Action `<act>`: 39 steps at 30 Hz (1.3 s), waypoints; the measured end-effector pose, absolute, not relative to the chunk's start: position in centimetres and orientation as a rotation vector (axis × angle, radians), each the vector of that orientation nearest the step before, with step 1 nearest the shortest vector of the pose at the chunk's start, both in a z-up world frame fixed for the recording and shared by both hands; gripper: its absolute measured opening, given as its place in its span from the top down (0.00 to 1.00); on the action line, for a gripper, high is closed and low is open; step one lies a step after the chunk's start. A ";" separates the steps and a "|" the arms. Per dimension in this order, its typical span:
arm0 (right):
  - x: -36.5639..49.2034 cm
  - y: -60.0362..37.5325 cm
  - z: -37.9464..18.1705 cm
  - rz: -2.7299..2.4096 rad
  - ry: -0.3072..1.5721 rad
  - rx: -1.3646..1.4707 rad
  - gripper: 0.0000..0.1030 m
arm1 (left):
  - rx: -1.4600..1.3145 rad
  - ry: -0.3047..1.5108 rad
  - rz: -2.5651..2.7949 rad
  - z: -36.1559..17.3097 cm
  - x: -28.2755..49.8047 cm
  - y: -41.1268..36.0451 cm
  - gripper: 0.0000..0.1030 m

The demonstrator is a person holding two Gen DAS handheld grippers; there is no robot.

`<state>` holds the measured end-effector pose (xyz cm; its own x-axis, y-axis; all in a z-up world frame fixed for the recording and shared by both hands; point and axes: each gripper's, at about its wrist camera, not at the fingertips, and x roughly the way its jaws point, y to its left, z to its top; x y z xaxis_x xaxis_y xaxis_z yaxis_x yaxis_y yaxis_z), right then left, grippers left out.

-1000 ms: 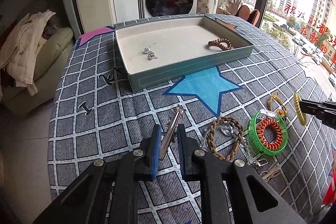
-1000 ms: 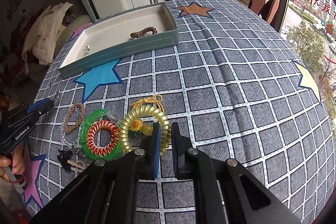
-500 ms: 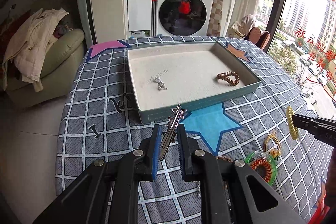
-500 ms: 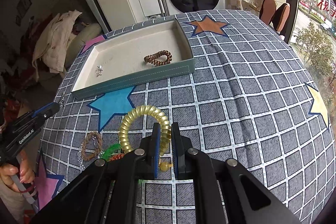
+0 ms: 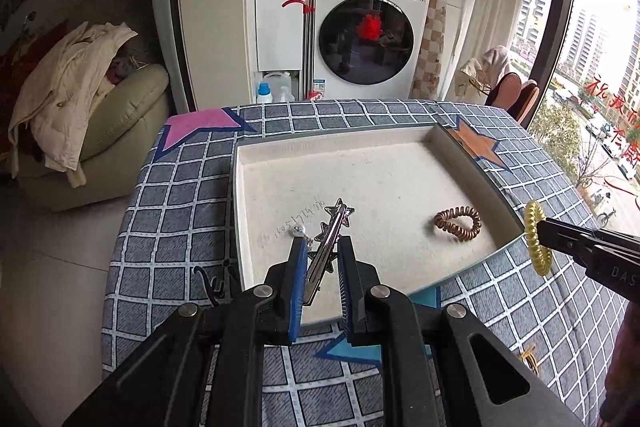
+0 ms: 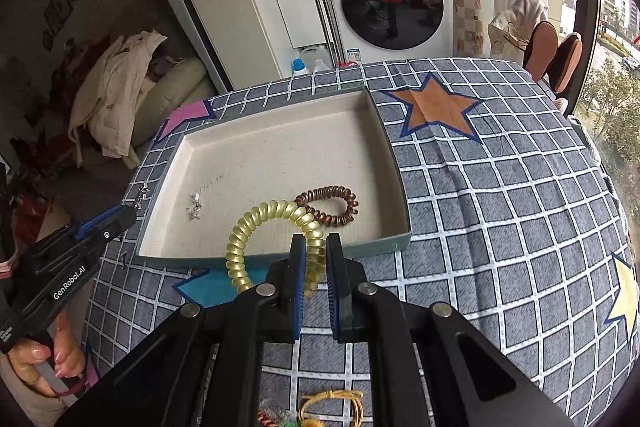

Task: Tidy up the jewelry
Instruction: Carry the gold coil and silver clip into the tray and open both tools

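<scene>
A white front-loading washing machine [image 5: 366, 39] stands behind the bed, whose grey quilted cover with a white grid and coloured stars [image 6: 500, 211] carries everything I am working with. My left gripper [image 5: 322, 259] is nearly closed, its blue ribbed pads clamped on a slim silver metal hair clip set with small stars [image 5: 330, 239], which juts up at a tilt over the near left part of the shallow teal box with a pale felt-like lining [image 5: 404, 131]. My right gripper [image 6: 316, 247] is pinched almost fully together on a translucent yellow plastic spiral hair tie [image 6: 256, 223]; its coiled loop arches out to the left over the box's near edge. Inside the box, a coppery brown spiral hair tie [image 6: 332, 205] lies close to the near right corner, and a small silver trinket [image 6: 195, 207] rests on the lining toward the left wall. At the cover's near edge, tangled yellow cord [image 6: 332, 401] shows beneath my right gripper. My bare hand [image 6: 48, 359] grips the left tool's handle.
</scene>
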<state>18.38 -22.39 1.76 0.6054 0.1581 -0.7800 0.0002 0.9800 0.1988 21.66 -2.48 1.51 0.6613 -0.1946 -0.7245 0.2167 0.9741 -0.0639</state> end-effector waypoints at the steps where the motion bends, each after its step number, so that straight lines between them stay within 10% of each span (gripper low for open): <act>1: 19.1 -22.3 1.7 0.090 0.915 0.180 0.89 | 0.032 0.821 -0.226 1.3 22.2 -2.8 0.66; 28: 29.4 -22.7 -5.2 -0.009 1.002 0.163 0.88 | 0.152 0.912 -0.182 -4.9 28.4 -7.1 0.65; 34: 28.9 -22.5 -4.9 0.010 0.987 0.161 0.42 | 0.151 0.905 -0.174 -4.6 27.9 -6.8 0.65; 39: 27.7 -22.2 -3.7 0.042 0.957 0.191 0.34 | 0.130 0.890 -0.178 -3.6 26.8 -6.2 0.65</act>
